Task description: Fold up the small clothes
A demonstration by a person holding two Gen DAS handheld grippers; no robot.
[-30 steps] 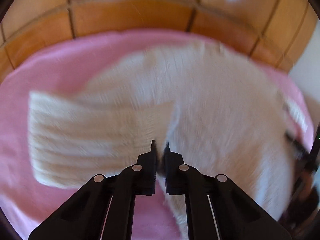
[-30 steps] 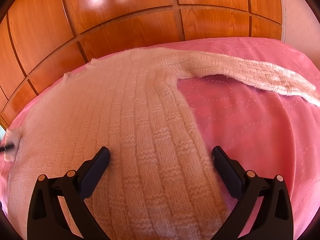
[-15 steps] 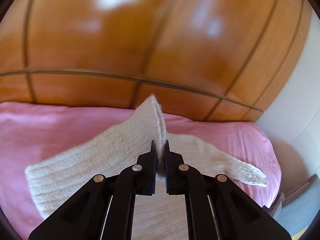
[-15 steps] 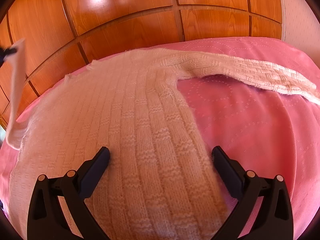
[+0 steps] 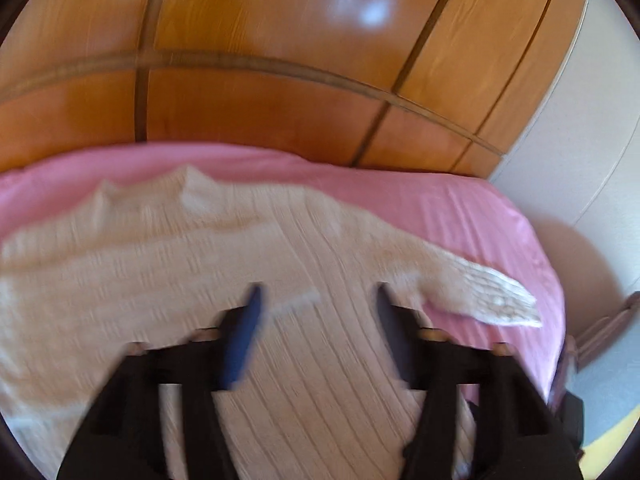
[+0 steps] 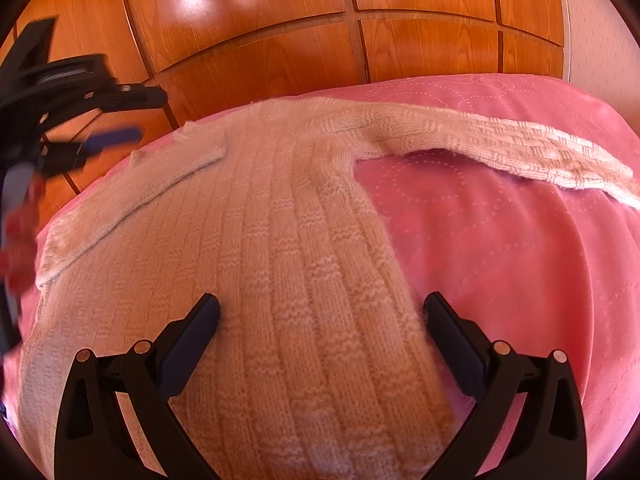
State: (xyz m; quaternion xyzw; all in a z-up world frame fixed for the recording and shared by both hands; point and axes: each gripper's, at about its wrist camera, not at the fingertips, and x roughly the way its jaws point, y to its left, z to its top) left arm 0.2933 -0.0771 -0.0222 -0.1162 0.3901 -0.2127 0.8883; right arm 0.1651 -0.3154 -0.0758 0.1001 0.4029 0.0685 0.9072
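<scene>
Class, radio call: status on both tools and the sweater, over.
Left tool just opened, nothing between its jaws. Right tool open, over the sweater. One sleeve folded across the body, other sleeve spread on the pink bedcover. Nothing in the way.

Left gripper [image 5: 318,300] jaws just opened above sweater [image 5: 312,360].

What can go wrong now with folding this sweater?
The folded left sleeve lies slanted across the sweater and may slide off. The other sleeve stretches far over the pink bedcover, so pulling it could drag the body askew. The left hand-held gripper, jaws just opened, could snag the knit.
</scene>
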